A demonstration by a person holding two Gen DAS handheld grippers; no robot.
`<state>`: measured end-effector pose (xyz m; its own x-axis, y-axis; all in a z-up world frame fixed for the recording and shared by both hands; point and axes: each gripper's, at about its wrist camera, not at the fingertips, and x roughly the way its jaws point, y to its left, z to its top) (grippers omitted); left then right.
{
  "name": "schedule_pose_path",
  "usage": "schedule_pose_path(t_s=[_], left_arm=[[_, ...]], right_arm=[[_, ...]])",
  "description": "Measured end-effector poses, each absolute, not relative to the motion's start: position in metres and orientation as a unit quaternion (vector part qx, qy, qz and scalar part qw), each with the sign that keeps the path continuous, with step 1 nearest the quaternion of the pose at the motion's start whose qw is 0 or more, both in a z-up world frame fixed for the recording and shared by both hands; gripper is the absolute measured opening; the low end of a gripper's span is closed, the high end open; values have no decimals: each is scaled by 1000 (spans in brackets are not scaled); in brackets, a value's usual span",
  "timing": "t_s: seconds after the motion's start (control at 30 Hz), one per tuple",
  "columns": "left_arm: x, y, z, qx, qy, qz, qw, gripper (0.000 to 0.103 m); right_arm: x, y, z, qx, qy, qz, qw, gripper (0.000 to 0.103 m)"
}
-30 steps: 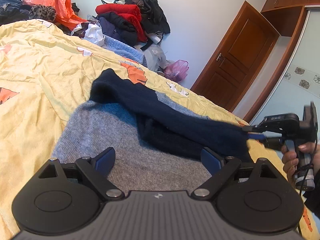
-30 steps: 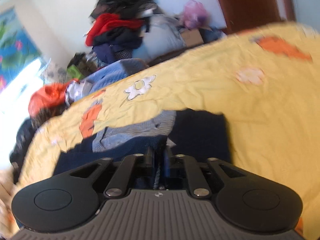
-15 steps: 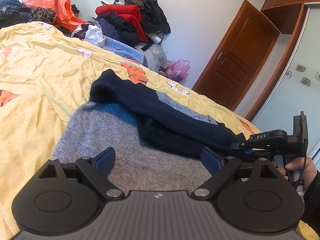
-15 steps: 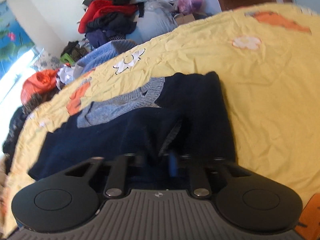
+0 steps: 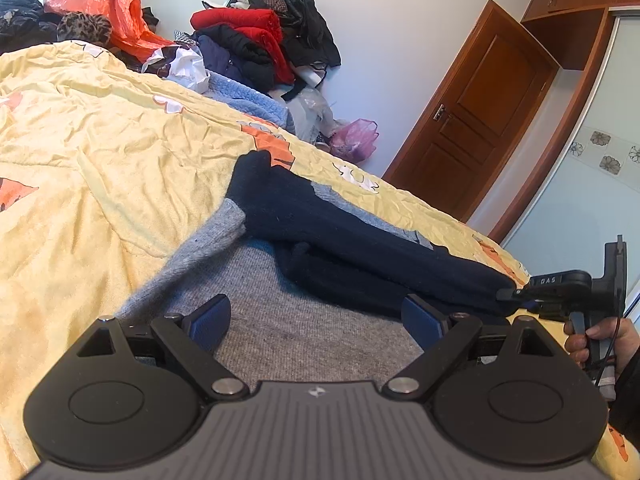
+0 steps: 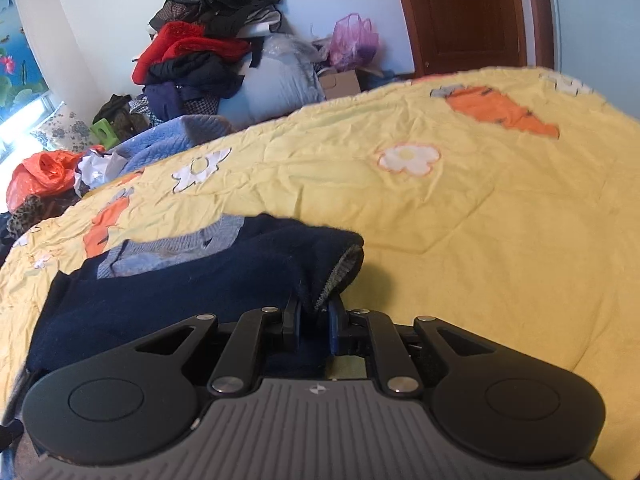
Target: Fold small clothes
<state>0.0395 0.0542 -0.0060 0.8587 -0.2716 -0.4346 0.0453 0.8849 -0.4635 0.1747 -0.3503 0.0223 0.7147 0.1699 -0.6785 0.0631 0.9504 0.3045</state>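
Across the middle of the left wrist view, a knitted sweater lies on a yellow quilt. Its body is grey, a fine ribbed knit with a slightly fuzzy edge, and it fills the lower centre of the frame. A navy sleeve of the same garment, darker and woollier, is laid over the grey part and runs in a long band from the upper middle to the right edge. In the right wrist view the navy cloth bunches in soft rolls at centre left, with a strip of grey knit showing along its upper edge.

The left gripper hovers low over the grey knit with its blue-padded fingers spread wide and nothing between them. The right gripper, held by a hand at the right edge of the left view, has its fingers close together around the end of the navy sleeve; the jaws have just been opening a little. The cuff, whose turned-back lip shows a grey ribbed lining, sits between the pads, but whether they press on it cannot be told.

The quilt is crinkled cotton printed with orange carrots and white flowers. At the upper left of both views stands a pile of clothes, red, black and blue, and a brown panelled door at the upper right.
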Motion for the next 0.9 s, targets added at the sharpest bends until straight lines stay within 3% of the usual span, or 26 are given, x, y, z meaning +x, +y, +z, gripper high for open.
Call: schedule_pose_path(t_s=[0.07,0.2,0.37,0.63,0.73,0.9], left_arm=[[40,53,-6,-221,254,-83,938,93],[45,37,11,-167,253,-85,949,93],[97,-3,51,-38,193,-102,975,93],[237,-9,3,16,365,-30,930,93],[235,7,-7,19,354,-50,934,94],[246,5,-9,34,363,-43,930,102]], right_arm=[[172,-349,21,153,371,10,916,45],[149,-341,38,130,287,-15,949,46],[152,-300,41,36,280,45,958,47],[199,-270,8,-4,337,9,942,53],[195,-265,-3,-59,326,18,943,56],[199,-268,-10,-52,311,15,949,61]])
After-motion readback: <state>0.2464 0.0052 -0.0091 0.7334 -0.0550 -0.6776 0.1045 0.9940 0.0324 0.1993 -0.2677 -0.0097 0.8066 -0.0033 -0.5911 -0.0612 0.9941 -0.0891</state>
